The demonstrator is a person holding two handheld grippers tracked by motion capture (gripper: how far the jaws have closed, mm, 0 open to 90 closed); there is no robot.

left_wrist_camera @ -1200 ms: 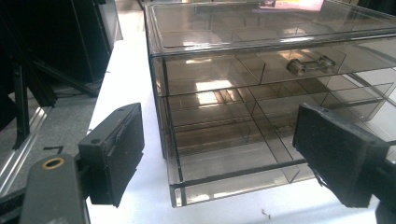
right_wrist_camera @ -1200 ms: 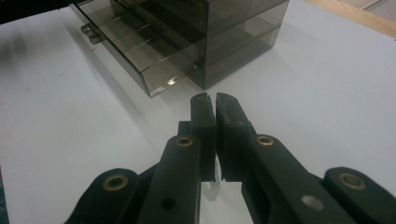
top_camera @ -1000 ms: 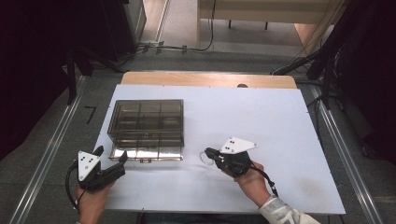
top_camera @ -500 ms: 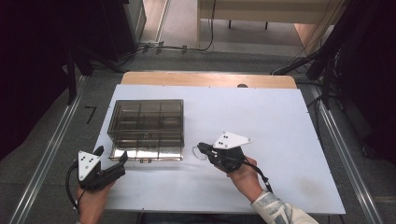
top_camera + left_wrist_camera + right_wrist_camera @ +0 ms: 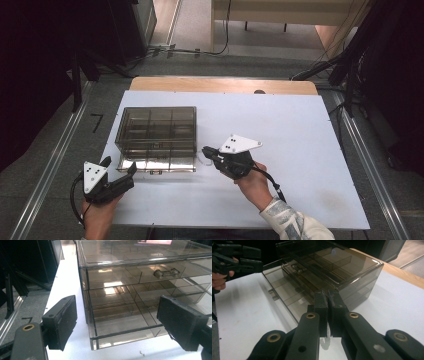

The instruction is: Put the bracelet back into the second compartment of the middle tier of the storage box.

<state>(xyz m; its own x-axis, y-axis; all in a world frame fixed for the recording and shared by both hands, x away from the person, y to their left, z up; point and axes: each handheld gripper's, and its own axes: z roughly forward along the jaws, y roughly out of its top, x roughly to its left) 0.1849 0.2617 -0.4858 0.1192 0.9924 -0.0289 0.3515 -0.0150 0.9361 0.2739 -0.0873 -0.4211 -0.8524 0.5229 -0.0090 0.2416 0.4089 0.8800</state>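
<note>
A smoky transparent drawer box [image 5: 156, 131] with several compartments stands on the white table [image 5: 300, 150], left of centre. Its bottom drawer [image 5: 125, 322] sticks out a little at the front, and the drawer above has a small handle [image 5: 166, 272]. My left gripper [image 5: 120, 165] is open at the box's front-left corner, its jaws either side of that corner [image 5: 122, 325] without touching it. My right gripper [image 5: 205, 150] is shut, just off the box's front-right corner [image 5: 327, 300]. A faint pale shape [image 5: 325, 342] shows under its jaws; I cannot tell what it is.
The table's right half is bare white board. A wooden strip [image 5: 225, 85] runs along the far edge. Metal rails [image 5: 50, 170] flank the table on the floor, and cables [image 5: 190, 50] lie beyond it. The left gripper [image 5: 237, 258] shows far off in the right gripper view.
My right gripper has moved left and slightly away from me, closing in on the box's front-right corner. The left gripper has hardly shifted and the box has not moved.
</note>
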